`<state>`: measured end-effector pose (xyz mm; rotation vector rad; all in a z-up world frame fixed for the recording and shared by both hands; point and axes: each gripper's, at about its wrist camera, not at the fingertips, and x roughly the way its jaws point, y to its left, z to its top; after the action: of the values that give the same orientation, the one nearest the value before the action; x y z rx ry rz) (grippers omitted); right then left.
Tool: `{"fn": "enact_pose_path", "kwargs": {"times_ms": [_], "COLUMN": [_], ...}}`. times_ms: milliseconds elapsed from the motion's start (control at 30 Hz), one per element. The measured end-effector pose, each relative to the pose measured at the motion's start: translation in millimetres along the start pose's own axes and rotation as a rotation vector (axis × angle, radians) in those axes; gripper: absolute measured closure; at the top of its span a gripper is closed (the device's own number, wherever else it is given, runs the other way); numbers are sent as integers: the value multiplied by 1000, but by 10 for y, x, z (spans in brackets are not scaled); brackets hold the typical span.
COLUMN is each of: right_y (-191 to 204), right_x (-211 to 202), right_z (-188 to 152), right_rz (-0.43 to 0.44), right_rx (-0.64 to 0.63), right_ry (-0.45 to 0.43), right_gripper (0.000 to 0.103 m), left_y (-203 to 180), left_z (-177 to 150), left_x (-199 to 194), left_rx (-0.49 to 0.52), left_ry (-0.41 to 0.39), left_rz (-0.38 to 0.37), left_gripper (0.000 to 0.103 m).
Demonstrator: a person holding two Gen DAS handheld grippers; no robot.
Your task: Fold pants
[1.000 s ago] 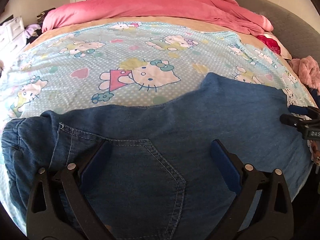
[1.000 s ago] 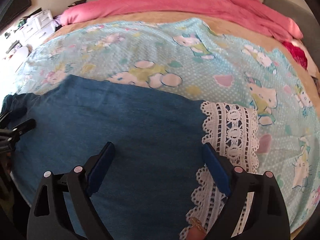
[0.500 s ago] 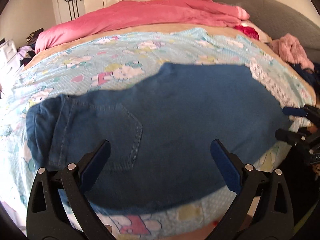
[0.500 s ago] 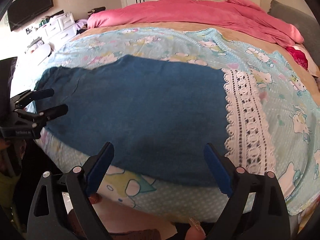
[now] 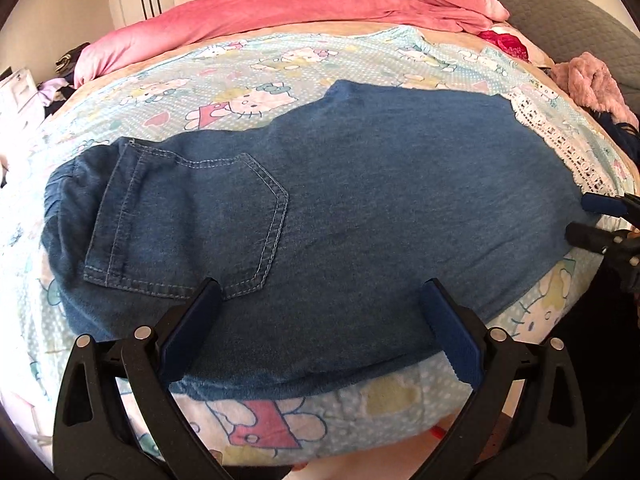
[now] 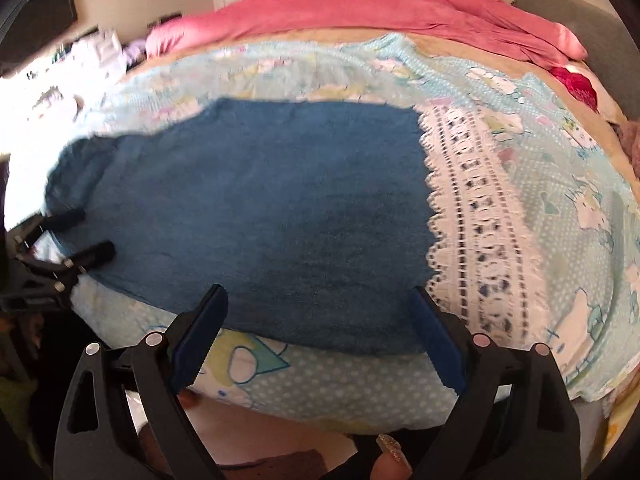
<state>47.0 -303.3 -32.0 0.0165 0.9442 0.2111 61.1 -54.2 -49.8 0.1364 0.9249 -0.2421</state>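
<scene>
Denim pants [image 5: 360,200] lie flat on the Hello Kitty blanket [image 5: 280,60]; left claw [image 5: 320,332] and right claw [image 6: 320,336] hover spread, holding nothing.

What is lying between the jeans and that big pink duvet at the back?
Only the cartoon-cat bedsheet separates the jeans from the pink duvet, clearest in the left wrist view.

Pants [image 5: 360,200]: mid-blue denim, pale contrast stitching round the back pocket [image 5: 192,224]. White openwork lace trim [image 6: 476,224] with scalloped edge along the cuff.

Sheet [image 5: 240,80]: pale aqua with tiny white dots, printed with white cartoon cats, pink and red hearts, yellow patches.

Duvet [image 5: 320,4]: solid pink, bunched.

Headboard [image 5: 560,12]: grey, quilted.

Fluffy garment [image 5: 592,84]: dusty pink.

Gripper pads [image 5: 188,340]: dark blue on black plastic frames with silver rivets.
</scene>
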Motion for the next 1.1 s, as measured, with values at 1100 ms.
{"fn": "enact_pose_path", "kwargs": {"times_ms": [1100], "right_y": [-716], "right_x": [-960], "right_z": [-43], "right_rz": [-58], "right_rx": [185], "right_ry": [-233], "right_gripper": [12], "left_y": [-455], "left_z": [501], "left_x": [-545], "left_rx": [72], "left_ry": [-115], "left_rz": [-64], "left_gripper": [9]}}
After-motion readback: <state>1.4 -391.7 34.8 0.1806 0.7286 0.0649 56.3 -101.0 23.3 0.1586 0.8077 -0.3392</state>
